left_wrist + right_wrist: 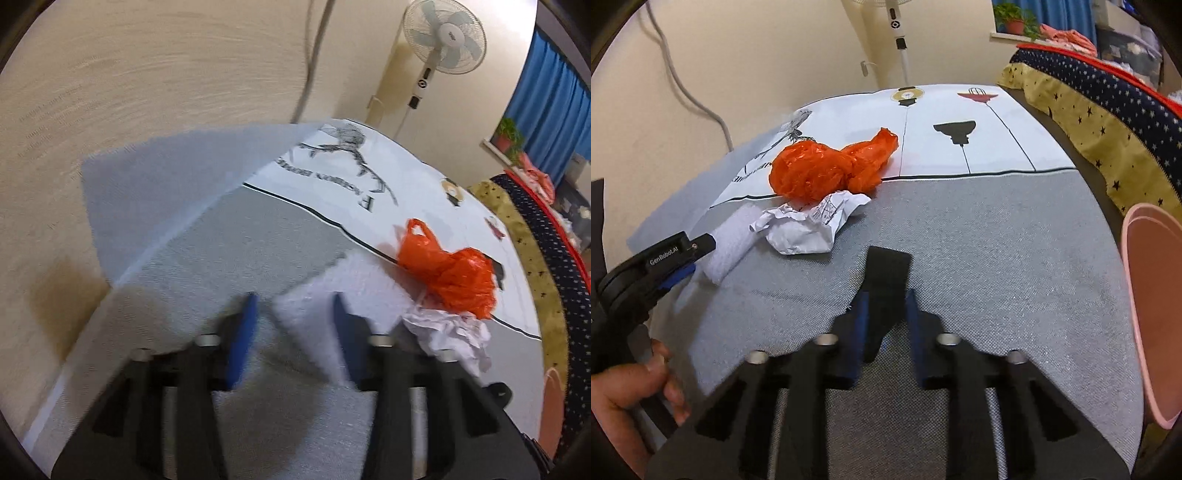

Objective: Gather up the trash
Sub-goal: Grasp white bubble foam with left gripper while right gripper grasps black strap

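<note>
Two grippers up, both over the grey tablecloth (979, 240). Left gripper (293, 301): jaws spread wide, nothing between them, tips poised at the near end of a white foam roll (314, 295) straight ahead; contact unclear, the frame is blurred. From the right wrist view that same left gripper (696, 254) sits far left of my right jaws, its tip at the roll's (729, 242) left side, my left hand (631, 387) wrapped on its handle.

Ahead-left of my right jaws, past the roll: crumpled white paper (805, 225), touching the roll's far end. Just behind the paper, touching it: bunched orange plastic bag (827, 168), lying across the cloth's black border line onto the printed white part.

Right gripper (886, 306): jaws clamped on a flat black piece (886, 280) that sticks out forward past the tips and tilts up over the cloth.

Hard right of the right jaws, at the table edge: pink bin (1145, 295), only its rim in view.
</note>
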The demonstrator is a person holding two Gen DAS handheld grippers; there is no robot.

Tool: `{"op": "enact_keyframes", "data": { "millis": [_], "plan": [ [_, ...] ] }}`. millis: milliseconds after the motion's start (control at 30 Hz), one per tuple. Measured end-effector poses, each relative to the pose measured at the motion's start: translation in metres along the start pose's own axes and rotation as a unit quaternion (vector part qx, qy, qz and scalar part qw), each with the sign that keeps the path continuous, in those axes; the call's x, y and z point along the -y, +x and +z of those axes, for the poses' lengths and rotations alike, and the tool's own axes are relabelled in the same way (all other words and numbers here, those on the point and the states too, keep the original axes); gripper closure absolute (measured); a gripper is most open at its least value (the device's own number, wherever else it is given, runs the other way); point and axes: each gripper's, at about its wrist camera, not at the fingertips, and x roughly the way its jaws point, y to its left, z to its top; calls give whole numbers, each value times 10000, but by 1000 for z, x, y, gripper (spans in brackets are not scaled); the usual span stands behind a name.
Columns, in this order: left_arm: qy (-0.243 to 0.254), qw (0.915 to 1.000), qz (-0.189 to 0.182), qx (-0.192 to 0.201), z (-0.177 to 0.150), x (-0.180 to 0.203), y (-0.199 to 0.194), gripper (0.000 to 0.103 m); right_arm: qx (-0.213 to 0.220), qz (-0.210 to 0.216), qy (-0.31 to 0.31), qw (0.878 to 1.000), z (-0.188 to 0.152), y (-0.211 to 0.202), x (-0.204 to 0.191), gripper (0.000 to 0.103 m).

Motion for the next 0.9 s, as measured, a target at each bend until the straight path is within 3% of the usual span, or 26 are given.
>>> {"op": "enact_keyframes", "data": {
  "millis": [33,133,633,900],
  "plan": [
    [14,10000,-23,-6,-2,1,-1,87,28,10,6,10000,1,-3,1,99],
    [28,9998,-71,158,-4,4,-13,92,208,19,28,9998,4,-18,6,102],
    [479,9920,-470,1070,-12,41,-118,94,1146,66,214,9932,6,-123,55,102],
    [792,9854,-898,1212,-32,70,-165,94,1503,-72,213,9884,0,-179,83,102]
  ]
}}
